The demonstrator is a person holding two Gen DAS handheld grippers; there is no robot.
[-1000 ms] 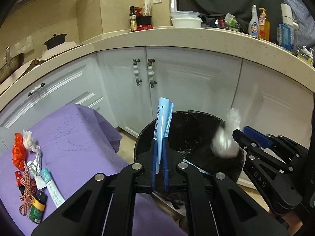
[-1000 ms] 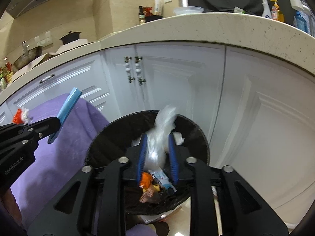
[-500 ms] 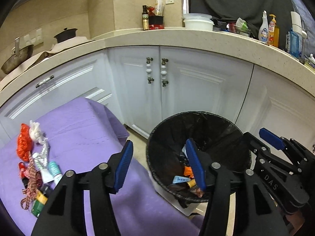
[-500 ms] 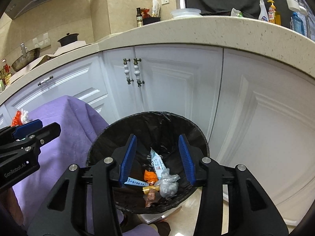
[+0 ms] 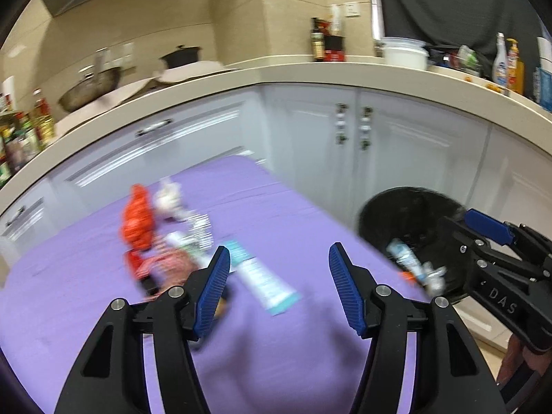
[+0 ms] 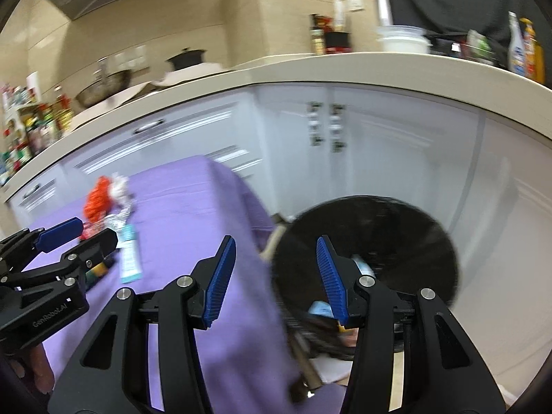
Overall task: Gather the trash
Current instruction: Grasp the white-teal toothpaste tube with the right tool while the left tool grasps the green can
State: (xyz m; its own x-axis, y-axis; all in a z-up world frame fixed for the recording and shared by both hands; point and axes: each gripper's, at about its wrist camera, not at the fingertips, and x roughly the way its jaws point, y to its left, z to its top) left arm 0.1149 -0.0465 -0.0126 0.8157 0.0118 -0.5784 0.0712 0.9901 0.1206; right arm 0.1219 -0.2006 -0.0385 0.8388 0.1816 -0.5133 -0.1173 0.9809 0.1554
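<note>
Both sets of jaws stood apart and empty, having just been opening; nothing lay between the blue pads of the left gripper [image 5: 277, 286] or the right gripper [image 6: 276, 276]. The round bin with the black plastic liner [image 6: 407, 220] sat on the floor against the white cabinet doors [image 5: 310, 131], already holding several wrappers; the remaining trash lay on the purple cloth-covered surface [image 5: 293, 214] beside that bin: a crumpled orange-red bag [image 5: 136, 220], a white wad of paper [image 5: 169, 201], a silvery foil wrapper [image 5: 200, 231] and a flat white-and-teal tube [image 5: 262, 276], the tube nearest the bin.

The pictures were smeared, so the pieces' outlines were uncertain; a grab aimed at the tight pile could close on two items at once or on the cloth itself, dragging it toward the bin. The flat tube might slip from under the pads. With both grippers near each other, heading for the same pile risked a collision.
</note>
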